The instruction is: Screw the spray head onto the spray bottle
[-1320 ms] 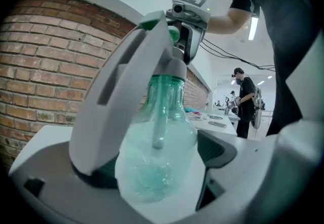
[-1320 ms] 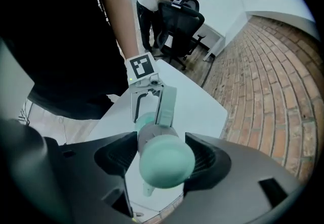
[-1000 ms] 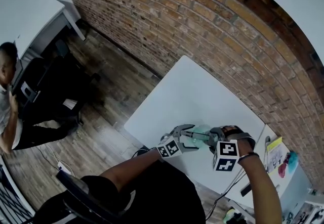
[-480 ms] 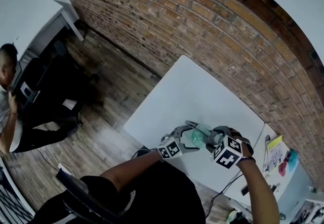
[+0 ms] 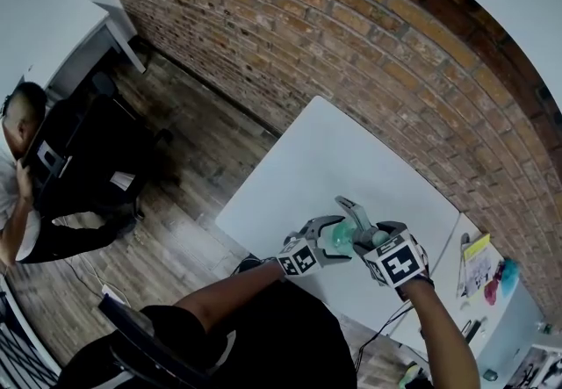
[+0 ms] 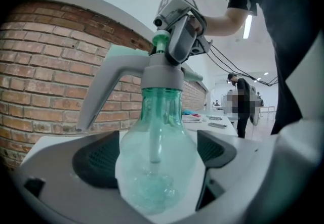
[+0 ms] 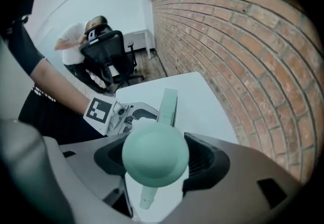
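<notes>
**Arms:** 2. The holder's arms (image 5: 228, 291) enter from the bottom edge of the head view.

**Grippers:** 2.
- The left gripper (image 5: 328, 236) is at lower centre of the head view. Its jaws are clamped on the bulb of the bottle, one pad on each side.
- The right gripper (image 7: 155, 161) is just right of it and faces it. Its jaws are closed on the mint knob end of the spray head.

**Bottle:** 1. The clear green bottle (image 6: 152, 167) is held in the air between the two grippers, over the near part of the table. One dip tube (image 6: 154, 137) shows inside it.

**Spray head:** 1. On the spray head (image 6: 159, 74), the grey collar sits on the bottle neck. The grey trigger slopes to the lower left of the left gripper view. How far the thread is turned cannot be told.

**Table:** 1. The white table (image 5: 351, 159) is at the centre of the head view.
- Its near edge runs along the lower left, just under the grippers.
- Its upper right side lies along the wall.
- Open white top stretches from the grippers toward the wall.

**Second table:** 1. It (image 5: 518, 326) is in the lower right corner and carries small coloured things, too small to name.

**Floor:** The wood floor (image 5: 176, 203) is left of the table. It forms an open strip between the table edge and the chair.

**Chair:** 1. The black chair (image 5: 79, 150) is at far left.

**Other person:** 1. This person (image 5: 18, 176) is bent over beside the chair.

**Wall:** 1. The brick wall (image 5: 369, 27) spans the upper frame.
</notes>
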{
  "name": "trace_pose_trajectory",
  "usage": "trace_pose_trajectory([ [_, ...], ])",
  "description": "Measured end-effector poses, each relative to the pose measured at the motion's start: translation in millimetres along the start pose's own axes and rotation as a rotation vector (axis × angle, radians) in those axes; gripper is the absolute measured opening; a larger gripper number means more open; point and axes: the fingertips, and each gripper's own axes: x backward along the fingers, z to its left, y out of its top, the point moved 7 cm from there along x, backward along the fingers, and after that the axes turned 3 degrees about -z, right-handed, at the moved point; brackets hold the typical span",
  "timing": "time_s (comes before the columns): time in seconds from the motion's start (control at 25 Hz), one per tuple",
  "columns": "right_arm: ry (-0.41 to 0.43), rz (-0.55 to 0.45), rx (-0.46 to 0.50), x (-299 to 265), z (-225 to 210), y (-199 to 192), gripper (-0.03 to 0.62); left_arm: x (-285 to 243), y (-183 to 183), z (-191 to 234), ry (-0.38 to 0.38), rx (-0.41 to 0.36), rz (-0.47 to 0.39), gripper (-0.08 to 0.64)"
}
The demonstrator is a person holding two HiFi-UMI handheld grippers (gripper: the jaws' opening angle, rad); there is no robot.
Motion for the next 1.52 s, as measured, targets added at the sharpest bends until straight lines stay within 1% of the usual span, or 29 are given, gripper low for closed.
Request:
trace_pose_trajectory([
  [0.04, 0.015, -0.005, -0.055, -0.4, -1.7, -0.4, 0.279, -1.0, 0.4, -0.4, -0.008, -0.004, 0.002, 0.465],
  [0.08, 0.029, -0.011, -0.09, -0.4, -2.8, -0.4, 0.278, -1.5, 0.5, -0.7, -0.014, -0.006, 0.003, 0.465],
  [0.12, 0.036, -0.015, -0.095, -0.1, -3.0, -0.1, 0.279, -1.6, 0.2, -0.7, -0.018, -0.006, 0.005, 0.465],
  [0.24, 0.021, -0.014, -0.024, 1.1, -1.0, -0.4, 0.278, -2.1, -0.3, 0.9, -0.029, -0.003, 0.01, 0.465],
  [0.36, 0.001, -0.032, 0.059, 14.7, 1.6, 7.5, 0.278, -2.6, 0.9, 1.8, -0.038, -0.005, 0.011, 0.465],
  [0.44, -0.015, -0.057, 0.153, 30.5, 2.2, 16.8, 0.278, -1.9, 0.5, 1.9, -0.04, -0.009, 0.01, 0.465],
  [0.48, -0.024, -0.062, 0.23, 38.3, 2.1, 20.5, 0.278, -1.6, 0.2, 1.9, -0.039, -0.011, 0.01, 0.465],
  [0.56, -0.039, -0.042, 0.436, 49.1, 3.0, 22.2, 0.278, -1.6, 0.3, 1.9, -0.037, -0.016, 0.012, 0.465],
  [0.64, -0.051, 0.009, 0.642, 51.2, 5.4, 17.1, 0.278, -1.8, 0.3, 1.5, -0.036, -0.016, 0.013, 0.465],
  [0.68, -0.049, 0.036, 0.723, 50.0, 7.2, 13.4, 0.278, -1.8, 0.1, 1.3, -0.035, -0.014, 0.013, 0.465],
  [0.72, -0.036, 0.06, 0.783, 48.3, 9.3, 9.9, 0.279, -1.9, -0.1, 1.2, -0.035, -0.011, 0.014, 0.464],
  [0.76, -0.014, 0.078, 0.82, 46.5, 11.4, 7.1, 0.278, -2.0, -0.2, 1.3, -0.036, -0.011, 0.015, 0.465],
  [0.88, 0.04, 0.116, 0.866, 37.7, 15.3, 3.1, 0.278, -1.5, 0.3, 1.6, -0.036, -0.014, 0.013, 0.465],
  [1.04, 0.034, 0.191, 0.975, 22.3, 18.9, 0.9, 0.278, -1.4, 0.7, 1.7, -0.033, -0.013, 0.014, 0.465],
  [1.16, 0.035, 0.21, 0.975, 18.8, 19.2, 4.8, 0.278, -1.1, 0.9, 2.5, -0.029, -0.013, 0.013, 0.465],
  [1.24, 0.052, 0.216, 0.953, 19.1, 19.2, 5.7, 0.278, -1.5, 0.3, 1.9, -0.025, -0.011, 0.012, 0.465],
  [1.28, 0.065, 0.218, 0.924, 18.9, 18.9, 5.6, 0.277, -1.8, 0.0, 1.5, -0.024, -0.011, 0.011, 0.465],
  [1.36, 0.082, 0.216, 0.833, 15.9, 15.9, 3.5, 0.263, -1.6, -0.3, 1.1, -0.022, -0.012, 0.01, 0.463],
  [1.44, 0.074, 0.194, 0.75, 13.5, 13.2, 2.5, 0.255, -1.6, 0.1, 1.1, -0.021, -0.013, 0.01, 0.465],
  [1.52, 0.049, 0.179, 0.692, 13.5, 13.3, 2.8, 0.255, -1.7, 1.1, 1.0, -0.02, -0.016, 0.011, 0.465],
])
